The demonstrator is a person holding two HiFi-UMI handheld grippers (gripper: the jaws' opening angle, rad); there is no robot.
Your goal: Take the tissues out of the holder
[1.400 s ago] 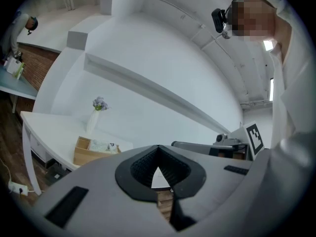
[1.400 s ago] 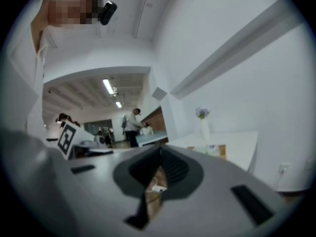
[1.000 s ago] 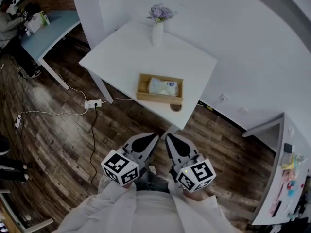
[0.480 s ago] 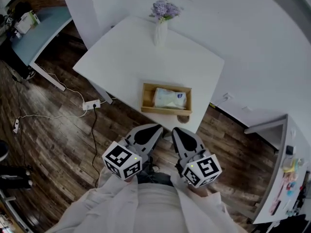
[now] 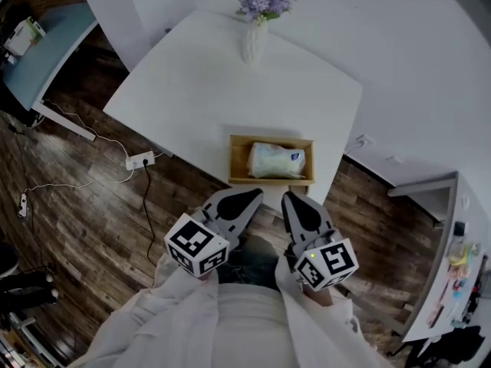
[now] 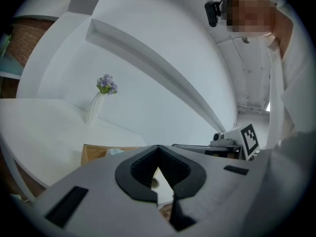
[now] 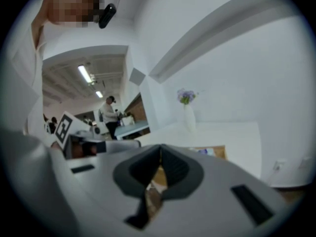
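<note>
Grey left gripper [image 6: 158, 148], jaws closed on nothing, faces a shallow wooden holder [image 6: 96, 153] and a flower-filled white vase [image 6: 93, 110] on the white table [image 6: 44, 130].

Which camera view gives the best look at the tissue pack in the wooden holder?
The head view: it looks down on the whole tissue pack lying inside the wooden holder. The left gripper view shows only a sliver above the holder's wall; the right gripper view, a small blurred corner.

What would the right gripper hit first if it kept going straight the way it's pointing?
Probably the near wall of the wooden holder, with the tissue pack just behind; how high the right gripper rides is unclear.
</note>
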